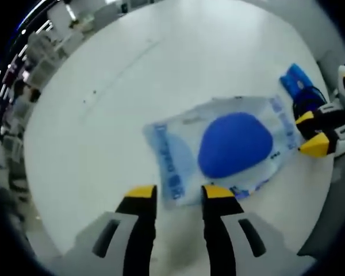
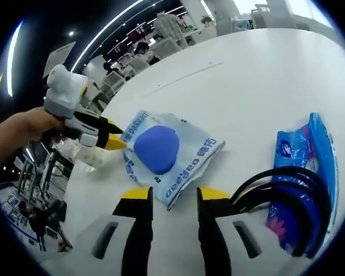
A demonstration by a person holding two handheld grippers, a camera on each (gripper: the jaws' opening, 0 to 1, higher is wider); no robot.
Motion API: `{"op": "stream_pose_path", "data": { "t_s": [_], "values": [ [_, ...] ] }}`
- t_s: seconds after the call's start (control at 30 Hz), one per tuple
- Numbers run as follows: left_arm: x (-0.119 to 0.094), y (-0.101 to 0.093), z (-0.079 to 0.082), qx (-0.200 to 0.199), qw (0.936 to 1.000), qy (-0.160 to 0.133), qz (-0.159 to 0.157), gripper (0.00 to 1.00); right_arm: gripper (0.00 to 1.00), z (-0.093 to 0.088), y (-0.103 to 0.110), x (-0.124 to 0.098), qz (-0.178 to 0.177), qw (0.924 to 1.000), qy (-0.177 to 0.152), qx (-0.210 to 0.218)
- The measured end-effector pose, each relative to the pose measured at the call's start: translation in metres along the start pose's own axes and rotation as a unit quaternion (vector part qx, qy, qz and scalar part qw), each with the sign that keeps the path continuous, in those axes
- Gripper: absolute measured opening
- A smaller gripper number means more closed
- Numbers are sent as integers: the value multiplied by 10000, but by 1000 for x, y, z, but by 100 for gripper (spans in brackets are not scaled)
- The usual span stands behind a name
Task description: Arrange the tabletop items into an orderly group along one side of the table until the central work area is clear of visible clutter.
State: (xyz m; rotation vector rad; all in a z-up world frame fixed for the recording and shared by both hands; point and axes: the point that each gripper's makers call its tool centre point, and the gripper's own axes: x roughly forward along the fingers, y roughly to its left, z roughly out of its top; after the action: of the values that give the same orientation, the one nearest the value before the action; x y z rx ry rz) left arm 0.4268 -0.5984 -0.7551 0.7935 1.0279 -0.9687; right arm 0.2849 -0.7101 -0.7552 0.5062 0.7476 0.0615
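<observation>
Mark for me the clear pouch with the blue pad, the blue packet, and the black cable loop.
clear pouch [image 2: 172, 158]: right gripper view, on its printed lower edge.
blue packet [image 2: 302, 150]: right gripper view, on its printed face.
black cable loop [image 2: 276, 187]: right gripper view, on the upper arc.

The worktop [image 1: 161, 75] is a smooth white surface with a faint satin sheen. At its middle lies a packet [image 1: 218, 149] of thin, clear, crinkled plastic film, slightly glossy, printed in blue, with a matt blue rounded piece [image 1: 236, 144] showing through it. At four o'clock in the right gripper view a blue pouch [image 2: 302, 155] of shiny printed plastic is creased, and smooth black cable loops [image 2: 282, 195] rest on it. The fingers [image 2: 141, 230] look like matt black plastic with yellow tips.
</observation>
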Motion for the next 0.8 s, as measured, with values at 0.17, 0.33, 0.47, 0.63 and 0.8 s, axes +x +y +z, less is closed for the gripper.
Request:
{"op": "stream_pose_path", "data": {
  "t_s": [0.17, 0.33, 0.47, 0.63, 0.8],
  "values": [
    [5, 0, -4, -151, 9998, 114, -39, 22, 22, -1, 0, 5, 10, 9999, 25, 106],
    [6, 0, -6, -374, 9992, 155, 3, 19, 10, -4, 2, 8, 27, 9998, 84, 197],
    [5, 1, -8, -618, 9978, 202, 94, 6, 6, -5, 0, 9, -21, 9995, 68, 323],
    [3, -2, -11, -543, 9982, 246, 113, 1, 3, -3, -2, 4, -13, 9989, 29, 476],
    [-1, -8, -11, -513, 9984, 234, 46, 0, 1, 0, -1, -2, -9, 9986, -29, 536]
  ]
}}
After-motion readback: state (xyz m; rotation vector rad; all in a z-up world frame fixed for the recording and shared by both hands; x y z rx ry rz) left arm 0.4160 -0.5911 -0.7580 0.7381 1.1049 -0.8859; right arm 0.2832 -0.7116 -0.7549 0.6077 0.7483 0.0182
